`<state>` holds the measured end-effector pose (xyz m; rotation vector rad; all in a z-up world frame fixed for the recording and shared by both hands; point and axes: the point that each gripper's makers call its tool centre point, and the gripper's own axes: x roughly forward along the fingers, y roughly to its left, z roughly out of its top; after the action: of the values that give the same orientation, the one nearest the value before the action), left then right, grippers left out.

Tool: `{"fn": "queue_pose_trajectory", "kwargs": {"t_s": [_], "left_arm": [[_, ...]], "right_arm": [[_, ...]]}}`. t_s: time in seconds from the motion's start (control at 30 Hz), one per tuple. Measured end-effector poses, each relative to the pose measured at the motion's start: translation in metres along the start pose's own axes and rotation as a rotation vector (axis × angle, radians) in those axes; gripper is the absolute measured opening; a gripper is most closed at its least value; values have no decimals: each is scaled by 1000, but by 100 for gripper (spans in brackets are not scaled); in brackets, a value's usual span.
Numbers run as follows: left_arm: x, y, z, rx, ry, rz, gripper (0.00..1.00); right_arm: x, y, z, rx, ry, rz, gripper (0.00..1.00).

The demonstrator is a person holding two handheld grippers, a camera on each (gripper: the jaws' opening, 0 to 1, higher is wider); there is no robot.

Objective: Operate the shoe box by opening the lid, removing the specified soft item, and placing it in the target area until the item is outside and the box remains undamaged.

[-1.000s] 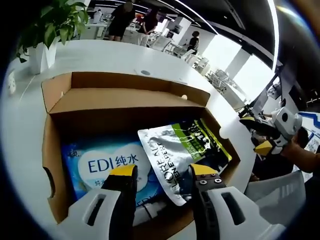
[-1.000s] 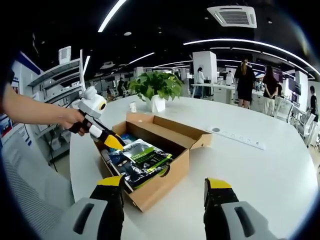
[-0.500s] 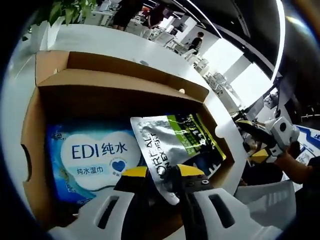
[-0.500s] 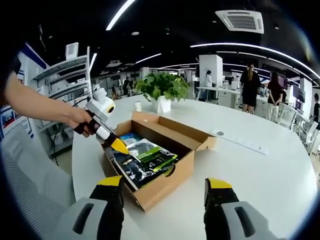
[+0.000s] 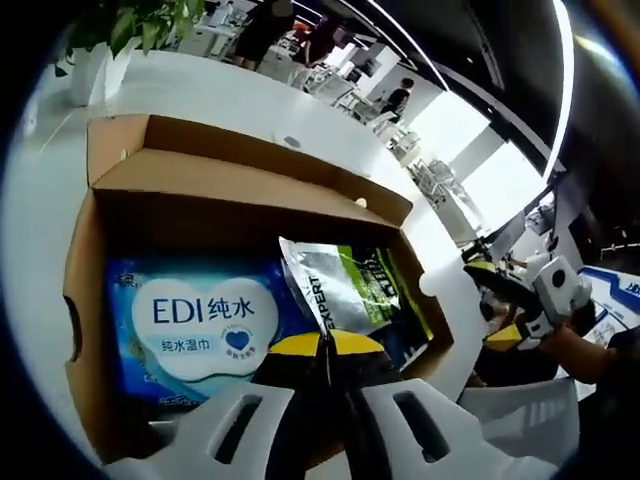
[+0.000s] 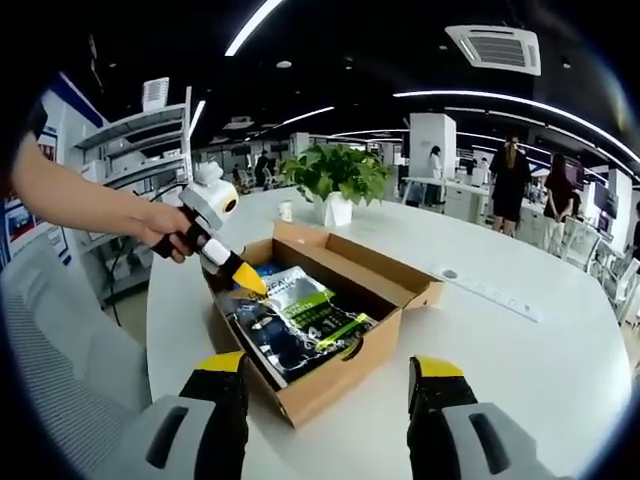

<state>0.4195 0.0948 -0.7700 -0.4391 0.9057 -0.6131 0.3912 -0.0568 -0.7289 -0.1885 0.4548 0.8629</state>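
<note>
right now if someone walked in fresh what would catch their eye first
The open cardboard shoe box on the white round table, with a silver and green pouch raised at one end, pinched in the shut jaws of the left gripper. Beside the pouch in the box lies a blue wet-wipes pack. The right gripper hovers open on the box's near side.

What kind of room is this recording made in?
Most likely an open-plan office or lab: long ceiling light strips, a large white round table with a potted plant, a ceiling air-conditioning vent, and people standing at desks in the background.
</note>
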Motion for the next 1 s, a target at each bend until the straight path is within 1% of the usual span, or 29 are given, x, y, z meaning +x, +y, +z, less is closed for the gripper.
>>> {"fn": "queue_pose_trajectory", "kwargs": {"t_s": [0.2,0.3,0.4,0.5,0.77,0.9,1.0], "left_arm": [[-6,-5,12,-22,-28,16,0],[-9,-10,18,-16,-41,19,0],[-12,-13,27,-18,-69,23,0],[-16,-20,35,-26,-93,11,0],[-20,-32,45,-26,-110,3,0],[-22,-37,51,-33,-128,2,0],[-23,-43,56,-32,-133,-1,0]], "right_arm": [[4,5,3,-17,-1,8,63],[7,7,6,-28,-5,10,63],[10,10,9,-36,-7,11,63],[16,15,12,-47,-7,17,63],[31,27,15,-62,-1,19,61],[39,33,16,-61,8,19,60],[45,36,16,-64,16,9,59]]}}
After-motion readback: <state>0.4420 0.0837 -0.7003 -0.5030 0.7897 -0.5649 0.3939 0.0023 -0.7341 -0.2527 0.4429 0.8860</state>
